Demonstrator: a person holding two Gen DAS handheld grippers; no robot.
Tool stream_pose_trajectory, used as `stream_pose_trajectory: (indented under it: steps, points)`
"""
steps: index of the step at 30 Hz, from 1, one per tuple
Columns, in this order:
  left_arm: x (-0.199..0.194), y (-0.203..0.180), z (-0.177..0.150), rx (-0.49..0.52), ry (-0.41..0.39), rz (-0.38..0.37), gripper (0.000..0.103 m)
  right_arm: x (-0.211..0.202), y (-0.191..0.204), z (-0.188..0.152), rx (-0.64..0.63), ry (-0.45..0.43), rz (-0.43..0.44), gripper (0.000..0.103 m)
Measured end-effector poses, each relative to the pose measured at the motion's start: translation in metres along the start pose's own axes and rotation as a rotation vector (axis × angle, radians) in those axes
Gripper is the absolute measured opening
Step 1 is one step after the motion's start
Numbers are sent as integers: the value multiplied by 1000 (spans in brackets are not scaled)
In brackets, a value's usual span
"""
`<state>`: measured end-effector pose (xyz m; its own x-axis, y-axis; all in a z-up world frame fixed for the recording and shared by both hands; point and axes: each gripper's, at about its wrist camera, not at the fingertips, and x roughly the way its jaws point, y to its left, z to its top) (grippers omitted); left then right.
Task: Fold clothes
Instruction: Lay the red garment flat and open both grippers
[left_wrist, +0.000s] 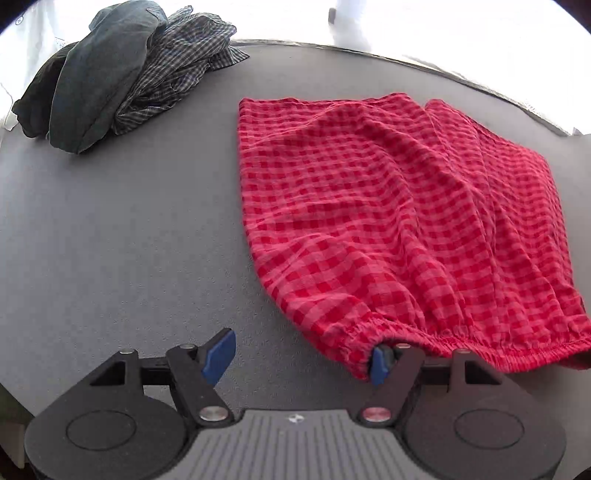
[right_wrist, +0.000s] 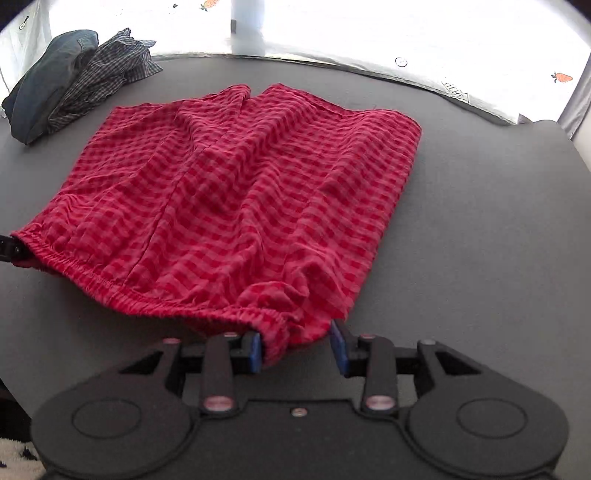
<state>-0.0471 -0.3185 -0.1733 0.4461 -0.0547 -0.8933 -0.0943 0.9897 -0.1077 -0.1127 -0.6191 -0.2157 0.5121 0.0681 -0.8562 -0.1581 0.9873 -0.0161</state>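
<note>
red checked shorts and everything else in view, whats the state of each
red checked shorts: spread flat on the grey table, wrinkled, elastic waistband nearest the grippers, unfolded
left gripper: open wide, one pad against the waistband's corner, no grip
right gripper: open, the other waistband corner bunched between its pads, not pinched
dark green garment: crumpled in a heap at the far corner
plaid shirt: crumpled, against the green garment

The red checked shorts (left_wrist: 399, 221) are running off the right edge of the left wrist view, their elastic waistband covering part of one blue finger (left_wrist: 378, 363). Beyond the bench (right_wrist: 480, 221), glare is washing out the background. The dark clothes pile (right_wrist: 55, 85) is being cropped at the left edge.
</note>
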Motion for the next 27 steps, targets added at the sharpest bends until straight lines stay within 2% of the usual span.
stream_pose_trajectory:
  steps: [1, 3, 5, 8, 10, 12, 14, 16, 19, 22, 24, 27]
  points:
    - [-10, 2, 8, -7, -13, -54, 82, -3, -2, 2, 1, -1, 19, 47]
    - [-29, -2, 22, 64, -47, -124, 91, -9, -2, 6, -34, 15, 61, 53]
    - [-41, -7, 29, 135, -75, -130, 94, -12, 1, 8, -80, 34, 45, 54]
    - [-39, -13, 25, 213, -44, -109, 95, -8, -2, 9, -67, 62, 59, 54]
    - [-32, -13, 20, 192, -30, -82, 95, -7, -7, 10, -25, 50, 72, 54]
    - [-26, -11, 21, 146, -22, -101, 95, -4, -11, 16, 33, 25, 81, 54]
    - [-25, -12, 25, 103, -61, -125, 95, -2, -15, 21, 93, -7, 71, 54]
    - [-19, -21, 32, 83, -99, -94, 95, 2, -21, 28, 155, -36, 39, 55]
    - [6, -44, 49, 116, -140, -3, 95, 19, -33, 40, 253, -71, -24, 55]
    - [39, -60, 69, 117, -160, 34, 95, 37, -51, 53, 335, -131, -107, 53]
    - [69, -69, 86, 110, -128, 24, 95, 51, -63, 63, 376, -164, -160, 53]
    - [108, -90, 104, 119, -82, 54, 95, 80, -76, 74, 419, -172, -198, 49]
